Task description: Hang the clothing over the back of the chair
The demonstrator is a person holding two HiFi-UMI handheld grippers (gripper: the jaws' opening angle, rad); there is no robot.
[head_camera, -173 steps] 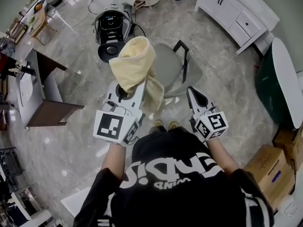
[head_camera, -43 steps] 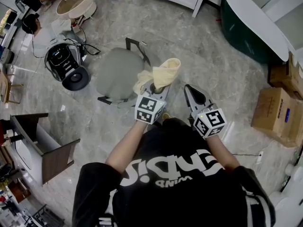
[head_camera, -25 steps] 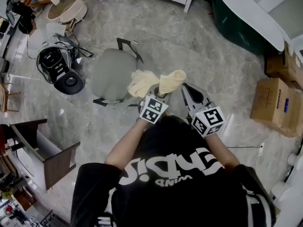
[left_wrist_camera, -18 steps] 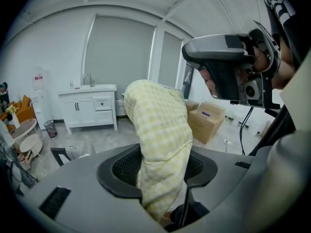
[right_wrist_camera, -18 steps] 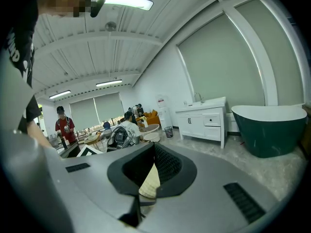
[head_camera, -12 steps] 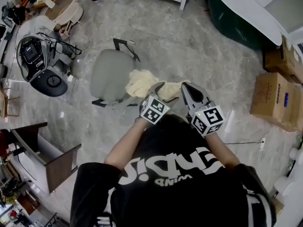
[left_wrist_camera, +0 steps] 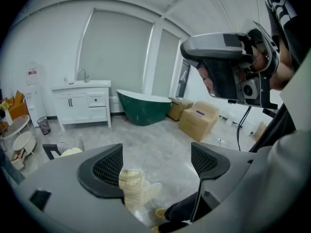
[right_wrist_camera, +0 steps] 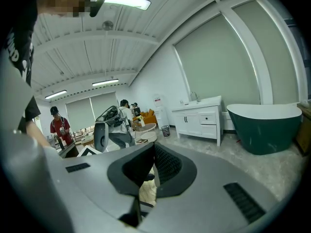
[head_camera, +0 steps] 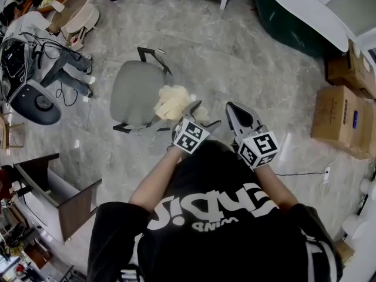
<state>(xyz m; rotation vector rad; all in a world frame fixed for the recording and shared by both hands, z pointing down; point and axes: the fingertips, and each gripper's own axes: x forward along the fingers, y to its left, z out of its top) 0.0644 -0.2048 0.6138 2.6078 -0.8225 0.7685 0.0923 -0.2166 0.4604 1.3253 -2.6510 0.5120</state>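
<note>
Clothing (head_camera: 172,101) sits bunched at centre frame, apparently over the chair (head_camera: 132,90) back, clear of the left tool (head_camera: 202,115), whose jaws have just opened wide; right tool (head_camera: 235,110) closed, empty — only tidying remains.

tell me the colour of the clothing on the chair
Pale yellow clothing; clearest in the head view.

Clothing (head_camera: 172,101) is pale yellow, chair (head_camera: 132,90) grey, bathtub (head_camera: 279,22) dark green
</note>
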